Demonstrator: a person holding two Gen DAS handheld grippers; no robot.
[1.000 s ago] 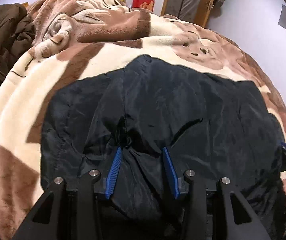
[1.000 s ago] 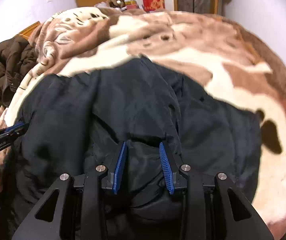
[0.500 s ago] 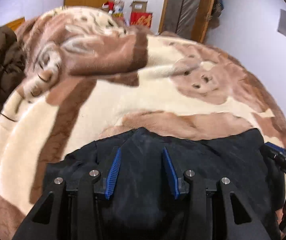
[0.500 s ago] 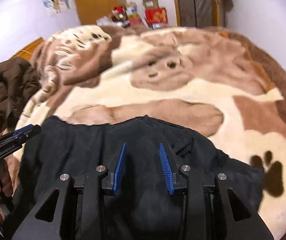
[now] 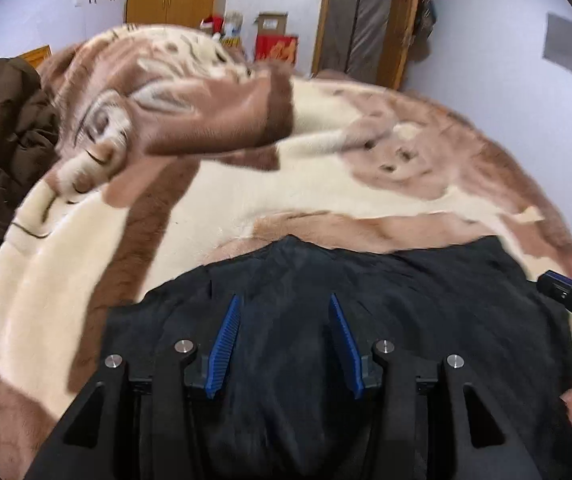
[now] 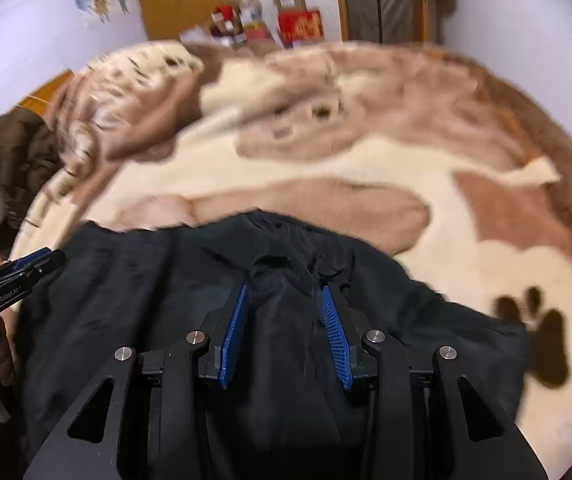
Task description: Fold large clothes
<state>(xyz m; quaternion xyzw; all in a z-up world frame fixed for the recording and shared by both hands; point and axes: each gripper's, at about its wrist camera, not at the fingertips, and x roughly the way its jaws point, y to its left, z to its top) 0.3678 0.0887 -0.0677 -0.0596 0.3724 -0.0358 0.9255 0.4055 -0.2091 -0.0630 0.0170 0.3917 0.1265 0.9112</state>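
Garment: the black garment (image 5: pixel 426 300) lies spread on the near part of the bed, on the brown and cream blanket (image 5: pixel 206 208). Its far edge ends about halfway up the blanket.

Left fingers: your left gripper (image 5: pixel 284 298) hangs over the near left part of the garment. Its 2 blue pads stand partly apart and have just been opening. Dark cloth fills the gap between them, but the blur hides whether they pinch it, so you cannot tell.

Right fingers: your right gripper (image 6: pixel 284 288) is over the near right part of the garment. Its jaws are partly apart and have just been opening. A bunched ridge of black cloth runs up between the 2 pads, and they grip it.

Containers: 1 cardboard box (image 5: pixel 272 24) sits on top of 1 red box (image 5: pixel 277 47) against the far wall, past the bed. What is inside either box is not visible to you.

Beside the bed: a brown jacket (image 5: pixel 2 132) is heaped at the left edge, well apart from the black garment.
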